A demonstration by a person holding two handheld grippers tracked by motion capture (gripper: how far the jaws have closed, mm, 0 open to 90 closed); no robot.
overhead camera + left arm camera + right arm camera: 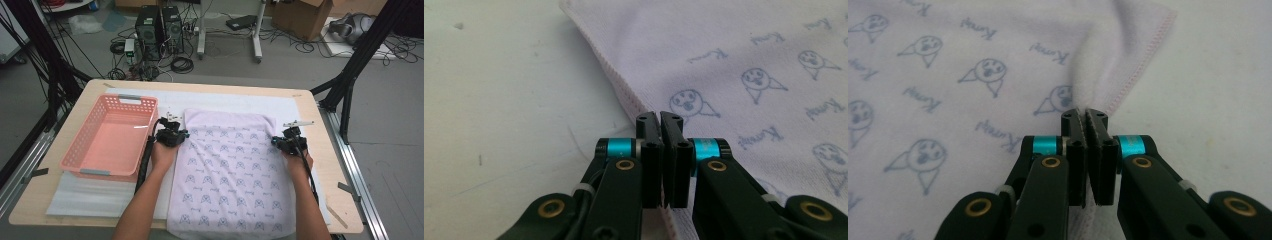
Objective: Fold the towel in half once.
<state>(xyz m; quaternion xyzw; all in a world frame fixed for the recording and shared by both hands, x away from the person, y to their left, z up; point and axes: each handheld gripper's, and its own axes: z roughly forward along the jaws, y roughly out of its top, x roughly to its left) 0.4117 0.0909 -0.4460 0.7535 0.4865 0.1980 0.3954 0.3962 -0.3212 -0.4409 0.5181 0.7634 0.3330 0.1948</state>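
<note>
Both sets of jaws pinch the hems of the patterned towel (pixel 227 170), spread at the frame's centre: left gripper (pixel 659 119) mid-frame, right gripper (pixel 1087 116) likewise. So thin a bite risks slipping free once lifted.

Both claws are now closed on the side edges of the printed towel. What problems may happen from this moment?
1. Each claw, left and right, pinches only the hem of the towel, so the cloth may slip out when lifted.
2. The towel's near end hangs over the table edge, so its weight may pull it down or make the fold uneven.
3. The basket stands close beside the left claw; a sideways swing may bump it.
</note>
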